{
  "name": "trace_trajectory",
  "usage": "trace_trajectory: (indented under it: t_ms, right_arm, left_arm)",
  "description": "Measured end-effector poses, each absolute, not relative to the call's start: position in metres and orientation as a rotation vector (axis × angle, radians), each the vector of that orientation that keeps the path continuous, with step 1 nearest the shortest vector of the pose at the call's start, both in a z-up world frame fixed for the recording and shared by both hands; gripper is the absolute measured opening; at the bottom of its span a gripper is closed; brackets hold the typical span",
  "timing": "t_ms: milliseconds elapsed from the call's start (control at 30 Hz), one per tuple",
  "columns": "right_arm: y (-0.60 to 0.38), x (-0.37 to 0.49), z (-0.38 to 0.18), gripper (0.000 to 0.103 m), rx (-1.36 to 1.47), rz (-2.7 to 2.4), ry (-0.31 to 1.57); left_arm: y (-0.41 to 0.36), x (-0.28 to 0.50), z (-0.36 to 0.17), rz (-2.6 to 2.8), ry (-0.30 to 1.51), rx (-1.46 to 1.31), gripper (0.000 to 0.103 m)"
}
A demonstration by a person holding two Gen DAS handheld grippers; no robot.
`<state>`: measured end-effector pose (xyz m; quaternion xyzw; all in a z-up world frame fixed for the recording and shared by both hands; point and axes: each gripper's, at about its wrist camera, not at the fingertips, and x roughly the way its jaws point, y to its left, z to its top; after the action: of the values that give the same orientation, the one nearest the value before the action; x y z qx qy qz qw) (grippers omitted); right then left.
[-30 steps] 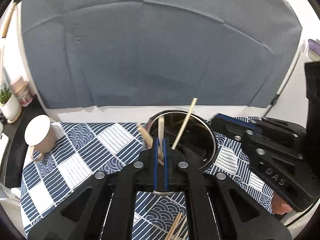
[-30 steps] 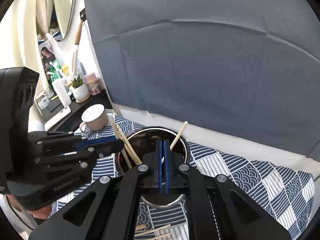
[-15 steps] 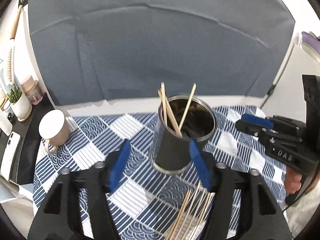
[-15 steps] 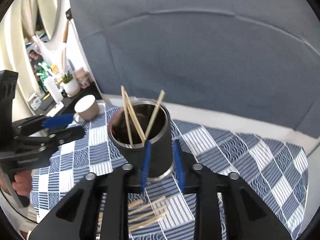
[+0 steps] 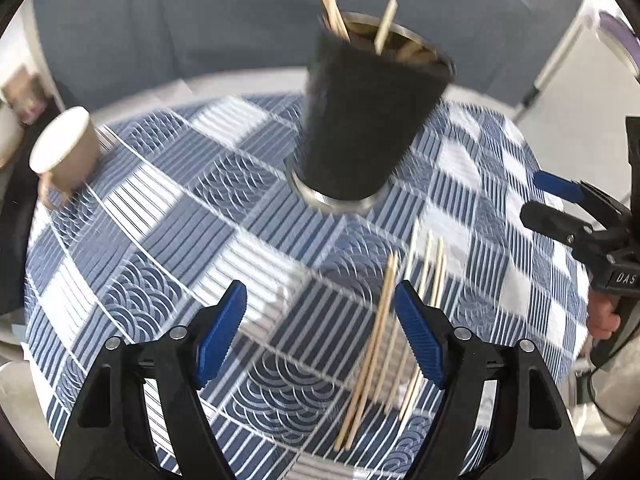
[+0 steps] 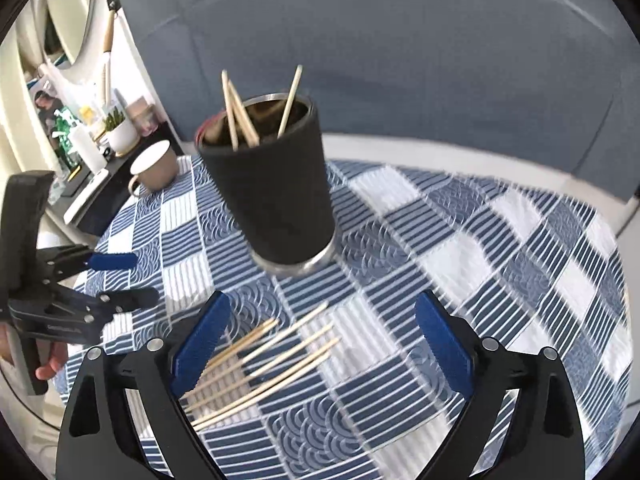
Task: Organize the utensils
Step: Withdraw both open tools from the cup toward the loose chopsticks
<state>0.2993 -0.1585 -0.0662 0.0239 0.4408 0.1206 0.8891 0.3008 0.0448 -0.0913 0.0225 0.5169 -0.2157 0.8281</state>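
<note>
Both grippers are hanging over the loose chopsticks [image 6: 260,364], which are lying fanned out on the blue-and-white patterned tablecloth [image 6: 500,280], on the near side of the dark metal-rimmed holder cup [image 6: 276,188]. Three chopsticks are already standing in that cup, leaning against its rim.

The left gripper [image 5: 320,336] has just been opening: its blue-padded jaws are standing spread with nothing between them but cloth, and the bundle is lying just to the right, passing by the right pad. The right gripper [image 6: 322,340] has also just been opening, and its jaws are spread wider; the far tips of the sticks are reaching into the gap, yet no pad is pressing on them.

These sticks are looking thin, stiff and very light, probably bamboo, so they are likely rolling or skidding at the slightest nudge, and a pad coming down askew is likely scattering the fan. Lying flat on soft cloth, they are giving the pads little height to catch. Taking one near its middle, with the jaws crossing its length, seems the safest hold, since an end grip is likely letting it swing. The tall cup may be tipping if knocked. A beige mug [image 6: 154,168] is standing well apart at the far left.
</note>
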Motion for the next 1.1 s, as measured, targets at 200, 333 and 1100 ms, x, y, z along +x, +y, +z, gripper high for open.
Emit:
trace_trajectory:
  t_ms: [200,333,1100]
  right_arm:
    - [-0.146,0.281,-0.101,0.092,0.112,0.257,1.03]
    - [-0.137,0.272,-0.125,0.092,0.122,0.209,1.117]
    - [-0.126,0.267,-0.177,0.092,0.145,-0.087,1.23]
  left_arm:
    - [0.044,0.296,-0.118,-0.54,1.163,0.104,0.08]
    - [0.043,0.298,-0.133,-0.573,1.194,0.121,0.08]
    - [0.011,0.304,-0.165,-0.629,1.182,0.347,0.084]
